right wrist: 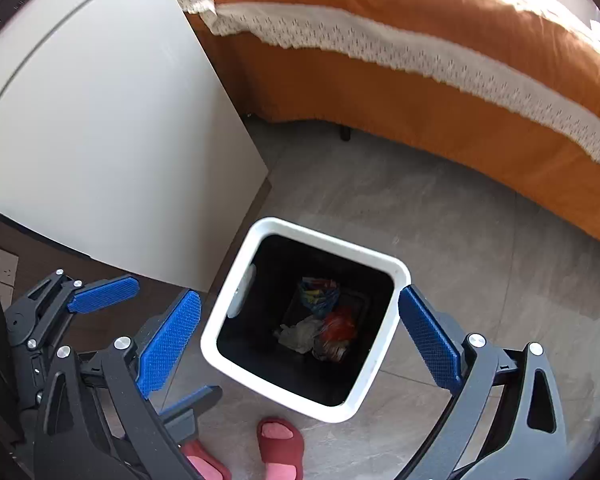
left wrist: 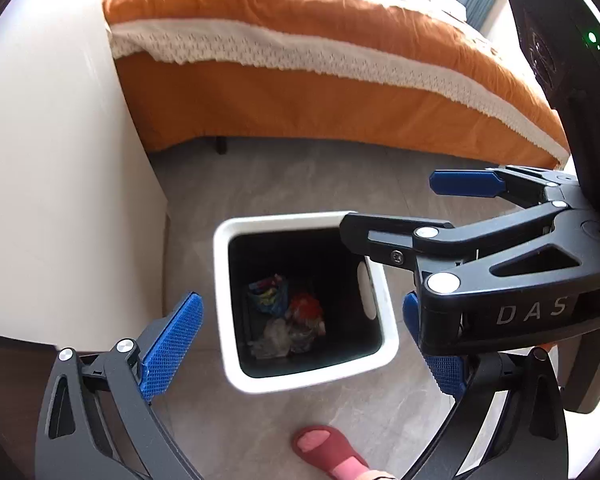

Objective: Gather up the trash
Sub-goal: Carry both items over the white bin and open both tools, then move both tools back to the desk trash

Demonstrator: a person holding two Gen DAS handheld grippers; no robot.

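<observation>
A square white bin (left wrist: 226,312) with a black inside stands on the grey floor; it also shows in the right wrist view (right wrist: 364,384). At its bottom lie crumpled wrappers: a blue one (left wrist: 270,296), a red one (left wrist: 306,308) and a clear grey one (left wrist: 280,338). The same trash (right wrist: 324,320) shows in the right wrist view. My left gripper (left wrist: 308,344) is open and empty above the bin. My right gripper (right wrist: 300,340) is open and empty above it too. The right gripper also shows in the left wrist view (left wrist: 404,208), over the bin's right rim.
An orange bed (left wrist: 320,92) with a white lace throw runs along the far side. A white table top (right wrist: 100,140) lies to the left of the bin. The person's feet in red slippers (right wrist: 280,440) stand just in front of the bin.
</observation>
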